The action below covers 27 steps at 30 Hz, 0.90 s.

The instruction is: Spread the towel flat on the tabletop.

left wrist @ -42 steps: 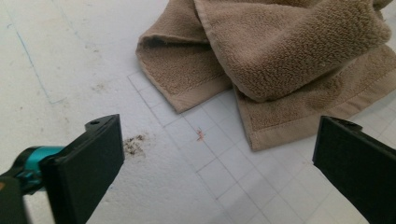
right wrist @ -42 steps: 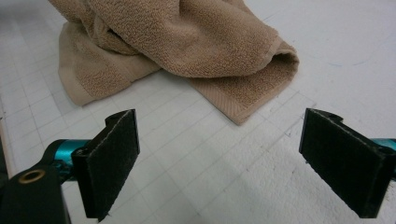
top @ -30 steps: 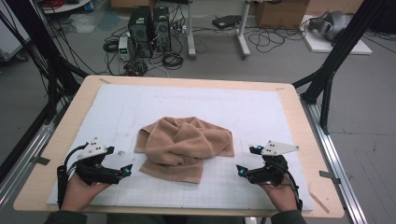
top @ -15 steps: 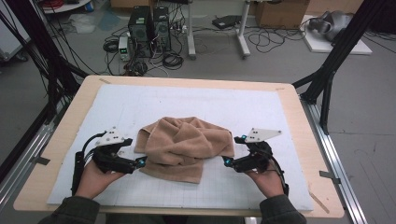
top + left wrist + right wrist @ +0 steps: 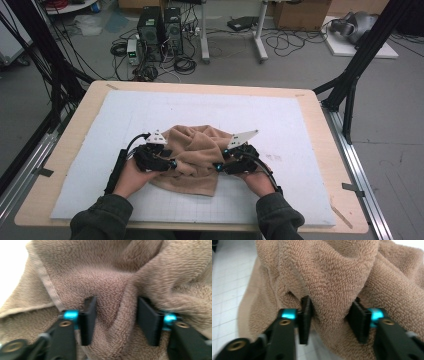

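Both forearms come in from the bottom edge in dark green sleeves, angled inward toward each other. Left hand [image 5: 131,176] wraps the left gripper [image 5: 172,164] from behind, jaws pointing right & slightly fwd; black cable loops off its rear along the wrist. Right hand [image 5: 258,181] holds the right gripper [image 5: 217,166] mirrored, jaws pointing left. Grey plates sit on top of each. Tips face each other, near but apart. Both sets of jaws have just been closing, now abt half-way in, cloth bunched between the pads and pressed on both sides.
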{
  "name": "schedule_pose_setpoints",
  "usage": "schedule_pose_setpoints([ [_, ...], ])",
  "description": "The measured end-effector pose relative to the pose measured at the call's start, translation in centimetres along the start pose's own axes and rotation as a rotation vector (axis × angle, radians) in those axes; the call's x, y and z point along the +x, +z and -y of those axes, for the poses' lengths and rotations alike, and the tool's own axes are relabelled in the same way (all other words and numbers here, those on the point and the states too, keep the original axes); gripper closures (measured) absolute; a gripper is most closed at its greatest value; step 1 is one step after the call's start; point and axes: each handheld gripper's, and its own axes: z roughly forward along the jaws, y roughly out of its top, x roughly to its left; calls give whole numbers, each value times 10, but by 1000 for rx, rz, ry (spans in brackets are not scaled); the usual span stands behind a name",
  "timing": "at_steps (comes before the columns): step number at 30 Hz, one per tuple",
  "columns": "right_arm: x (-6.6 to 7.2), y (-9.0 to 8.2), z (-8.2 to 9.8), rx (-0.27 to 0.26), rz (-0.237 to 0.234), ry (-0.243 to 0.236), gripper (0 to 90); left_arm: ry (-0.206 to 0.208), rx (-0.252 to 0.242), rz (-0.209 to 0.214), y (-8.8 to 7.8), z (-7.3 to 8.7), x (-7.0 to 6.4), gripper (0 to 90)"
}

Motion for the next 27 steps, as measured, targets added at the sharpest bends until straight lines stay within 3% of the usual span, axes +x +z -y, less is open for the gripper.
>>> schedule_pose_setpoints([
  [3,-4,2,1,-1,-12,13,679,-2,-2,-1,0,0,0,653],
  [8,-4,-4,0,-10,-11,6,725,24,-21,-11,-8,1,-3,755],
  [11,0,-14,-2,-25,-6,-12,730,26,-88,5,-28,3,-6,769],
  [14,3,-27,-5,-46,-7,-19,730,0,-160,41,-48,6,-9,772],
  [15,3,-27,-5,-46,-7,-19,730,0,-160,41,-48,6,-9,774],
  [18,12,-47,-16,-65,-11,-60,730,-12,-224,81,-71,9,-19,776],
  [19,15,-52,-20,-70,-12,-70,730,-12,-224,81,-71,9,-19,777],
  [20,19,-58,-23,-74,-17,-81,730,5,-244,73,-82,11,-26,778],
  [24,34,-71,-32,-61,-50,-124,733,13,-252,68,-95,17,-39,781],
  [25,39,-73,-32,-51,-58,-133,733,30,-252,68,-101,24,-49,780],
  [27,48,-75,-28,-36,-78,-139,733,42,-246,70,-105,28,-54,780],
])
